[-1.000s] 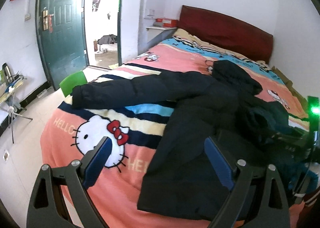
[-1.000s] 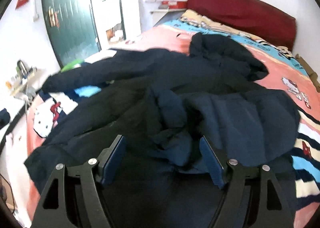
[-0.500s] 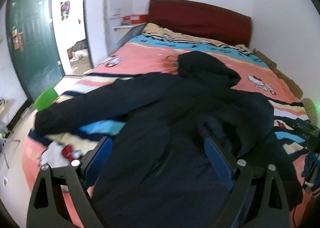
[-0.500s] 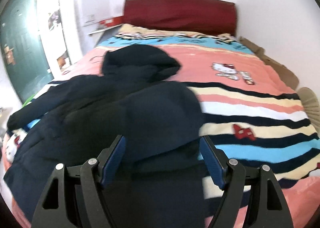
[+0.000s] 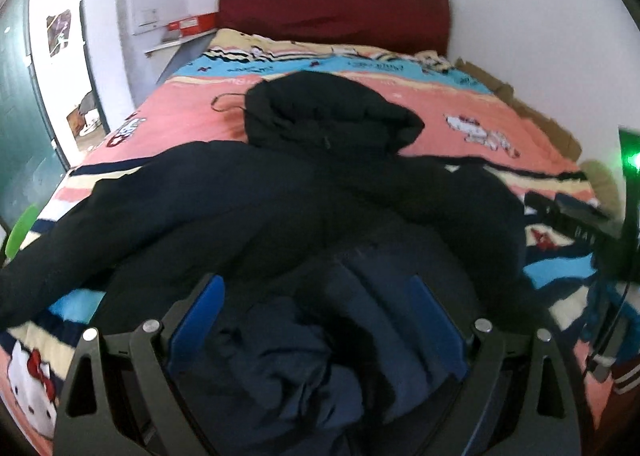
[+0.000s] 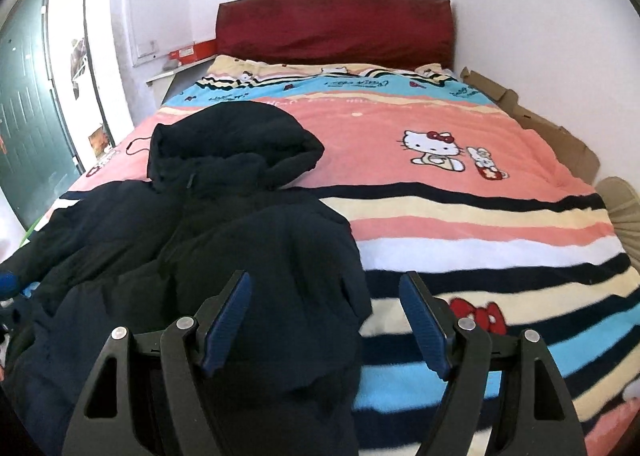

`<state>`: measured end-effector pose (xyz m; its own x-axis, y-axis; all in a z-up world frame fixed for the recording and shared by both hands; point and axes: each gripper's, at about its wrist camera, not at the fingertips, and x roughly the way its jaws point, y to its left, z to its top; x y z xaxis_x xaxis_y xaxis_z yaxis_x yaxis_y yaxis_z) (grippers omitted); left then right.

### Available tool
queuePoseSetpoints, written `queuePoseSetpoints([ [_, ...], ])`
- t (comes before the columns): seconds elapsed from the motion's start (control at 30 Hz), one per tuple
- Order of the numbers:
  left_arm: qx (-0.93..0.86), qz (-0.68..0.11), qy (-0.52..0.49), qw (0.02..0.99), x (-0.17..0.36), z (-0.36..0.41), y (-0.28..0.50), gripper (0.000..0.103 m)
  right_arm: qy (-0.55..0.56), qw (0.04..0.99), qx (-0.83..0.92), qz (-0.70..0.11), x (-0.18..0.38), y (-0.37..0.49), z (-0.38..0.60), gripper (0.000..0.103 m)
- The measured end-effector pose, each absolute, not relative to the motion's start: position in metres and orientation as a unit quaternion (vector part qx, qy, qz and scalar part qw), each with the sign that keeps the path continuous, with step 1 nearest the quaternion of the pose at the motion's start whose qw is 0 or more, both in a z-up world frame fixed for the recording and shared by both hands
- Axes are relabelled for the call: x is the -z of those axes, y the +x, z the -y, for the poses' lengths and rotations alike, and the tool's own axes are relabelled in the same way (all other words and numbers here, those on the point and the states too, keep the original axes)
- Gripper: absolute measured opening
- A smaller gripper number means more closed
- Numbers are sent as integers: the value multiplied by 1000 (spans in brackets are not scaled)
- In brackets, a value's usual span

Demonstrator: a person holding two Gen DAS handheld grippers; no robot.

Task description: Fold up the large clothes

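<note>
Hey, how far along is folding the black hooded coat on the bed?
Barely begun. Done: the black hooded coat lies on the striped blanket, right side bunched inward. In hand: nothing gripped; the left tongs and right tongs are both open above the fabric. Left: the long sleeve is spread outward, the hood unfolded, the body unfolded.

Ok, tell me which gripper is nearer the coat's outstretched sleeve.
Left. The left gripper hovers over the coat's body, with the outstretched sleeve just to its left. The right gripper sits at the coat's opposite edge.
</note>
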<state>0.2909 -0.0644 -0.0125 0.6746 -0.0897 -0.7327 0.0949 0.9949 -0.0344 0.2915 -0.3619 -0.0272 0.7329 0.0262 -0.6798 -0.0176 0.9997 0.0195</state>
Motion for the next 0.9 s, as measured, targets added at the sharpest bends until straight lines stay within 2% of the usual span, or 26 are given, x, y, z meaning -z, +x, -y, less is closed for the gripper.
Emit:
queuePoseSetpoints([
  [0.47,3,-467,1,884,87,39,301,95,3,903,-42,-427,105,332,340,76],
  [0.7,9,-472,-10,882,99,35,302,95,3,888,-46,-457,137,339,335,80],
  [0.9,3,-470,-4,883,89,36,298,94,-34,877,-25,-479,137,342,324,81],
])
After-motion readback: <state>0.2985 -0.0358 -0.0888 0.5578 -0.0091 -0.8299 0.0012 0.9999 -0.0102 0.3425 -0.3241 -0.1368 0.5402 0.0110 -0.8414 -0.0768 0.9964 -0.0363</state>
